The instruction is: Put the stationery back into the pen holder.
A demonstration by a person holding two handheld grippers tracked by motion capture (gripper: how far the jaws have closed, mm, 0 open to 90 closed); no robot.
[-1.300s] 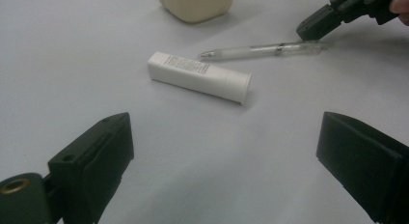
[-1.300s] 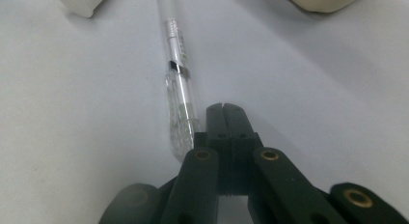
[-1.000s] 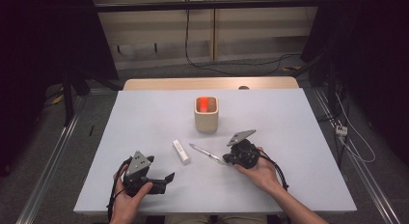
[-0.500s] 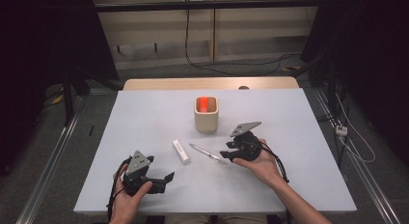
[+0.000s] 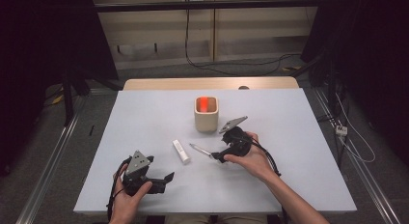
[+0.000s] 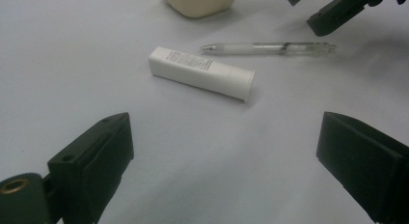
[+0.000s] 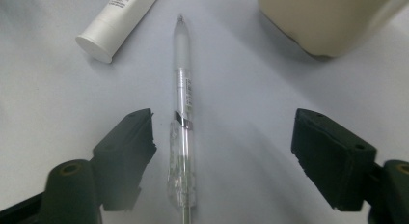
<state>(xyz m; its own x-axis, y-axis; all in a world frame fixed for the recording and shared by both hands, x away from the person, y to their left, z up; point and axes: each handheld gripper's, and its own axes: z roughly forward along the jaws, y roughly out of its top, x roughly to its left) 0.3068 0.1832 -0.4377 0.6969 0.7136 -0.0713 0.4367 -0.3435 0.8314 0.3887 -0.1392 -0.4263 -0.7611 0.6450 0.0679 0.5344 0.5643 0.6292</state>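
Now the right gripper (image 7: 219, 151) has just been opening; jaws spread, pen (image 7: 182, 118) lying loose between them on the table (image 5: 289, 132). Left gripper (image 6: 226, 161) spread, empty, near the tube (image 6: 201, 72).

We see a white plastic tube (image 5: 181, 151) lying flat on the pale desk (image 5: 299, 122), a beige cup (image 5: 206, 114) standing well behind it.

High view overhead, gripper views low and close, sharing pen (image 7: 182, 113)
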